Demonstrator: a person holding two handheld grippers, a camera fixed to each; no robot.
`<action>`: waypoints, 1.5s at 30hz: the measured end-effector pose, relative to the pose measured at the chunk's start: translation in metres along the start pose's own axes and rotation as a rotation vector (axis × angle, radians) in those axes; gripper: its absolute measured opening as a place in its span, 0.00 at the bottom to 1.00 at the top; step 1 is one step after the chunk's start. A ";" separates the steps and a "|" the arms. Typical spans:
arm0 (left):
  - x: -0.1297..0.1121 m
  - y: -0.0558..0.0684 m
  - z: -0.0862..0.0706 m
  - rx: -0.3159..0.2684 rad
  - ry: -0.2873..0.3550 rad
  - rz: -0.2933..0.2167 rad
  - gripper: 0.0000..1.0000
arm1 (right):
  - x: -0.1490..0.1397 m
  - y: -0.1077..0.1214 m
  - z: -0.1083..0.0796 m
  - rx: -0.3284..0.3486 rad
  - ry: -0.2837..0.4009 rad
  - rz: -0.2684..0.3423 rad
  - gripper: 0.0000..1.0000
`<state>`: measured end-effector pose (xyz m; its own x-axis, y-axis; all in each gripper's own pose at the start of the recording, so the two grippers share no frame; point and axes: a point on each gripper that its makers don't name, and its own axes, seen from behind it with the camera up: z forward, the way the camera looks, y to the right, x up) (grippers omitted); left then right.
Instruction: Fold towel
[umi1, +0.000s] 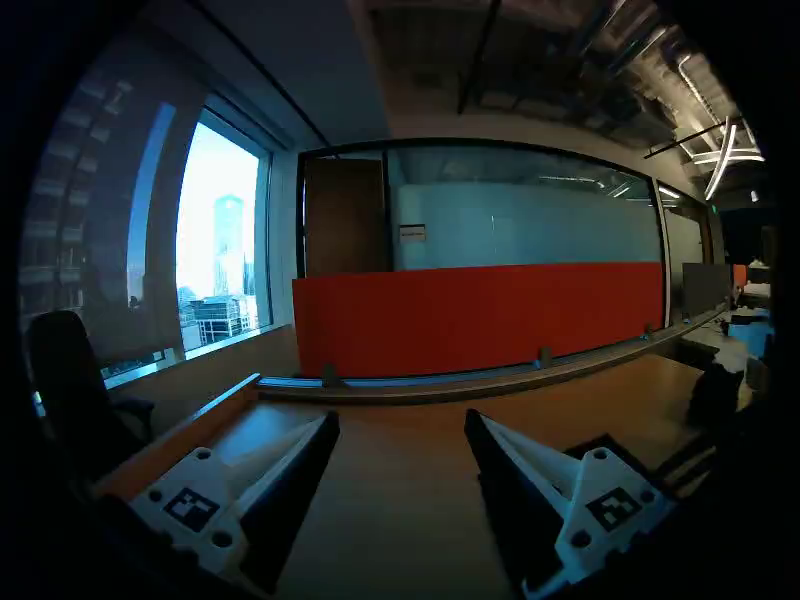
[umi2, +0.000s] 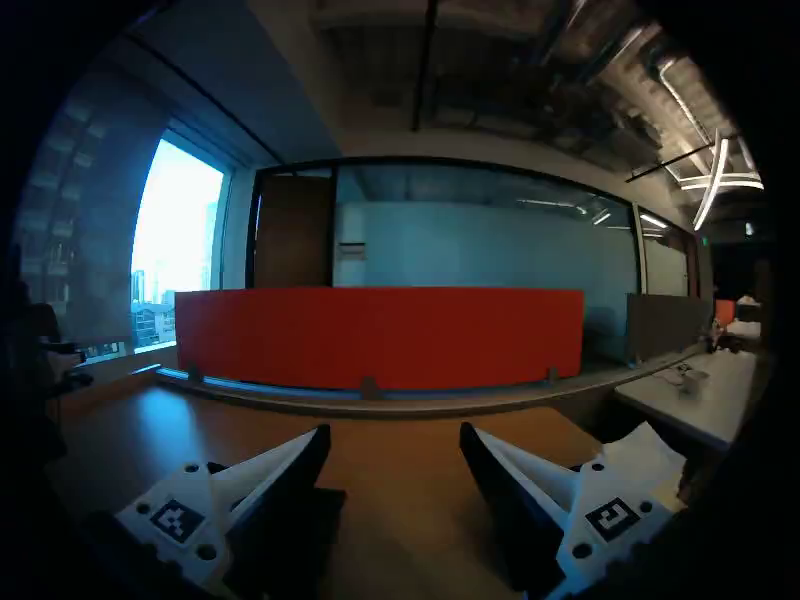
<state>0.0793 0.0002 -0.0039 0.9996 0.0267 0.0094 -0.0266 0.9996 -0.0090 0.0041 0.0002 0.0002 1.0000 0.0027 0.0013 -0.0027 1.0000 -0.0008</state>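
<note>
The left gripper (umi1: 400, 415) is released, its fingers spread wide with only bare worktop (umi1: 400, 510) between them. The right gripper (umi2: 393, 428) is likewise released over the same brown worktop, grasping nothing. Just beside the right gripper's right finger, a pale peaked shape (umi2: 655, 448) rises; whether it is the towel I cannot tell. In the left gripper view a dark lump (umi1: 715, 395) sits on the worktop's far right, well apart from the fingers. Beyond, a red divider (umi1: 480, 315) runs along the worktop's far edge. A chair (umi1: 65, 385) stands by the window (umi1: 220, 250).
</note>
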 end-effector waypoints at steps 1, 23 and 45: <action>0.007 0.000 -0.001 -0.002 -0.006 0.002 0.93 | 0.006 0.000 0.000 -0.001 -0.002 0.004 1.00; 0.054 0.022 -0.015 -0.139 -0.104 0.015 0.93 | 0.032 -0.012 0.000 0.069 -0.138 -0.083 1.00; 0.010 0.075 -0.032 -0.409 -0.264 0.118 0.93 | 0.003 -0.073 -0.014 0.390 -0.326 -0.205 1.00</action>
<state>0.0878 0.0747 -0.0369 0.9519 0.1938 0.2372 -0.0806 0.9056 -0.4165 0.0074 -0.0731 -0.0137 0.9283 -0.2537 0.2720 0.1296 0.9061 0.4027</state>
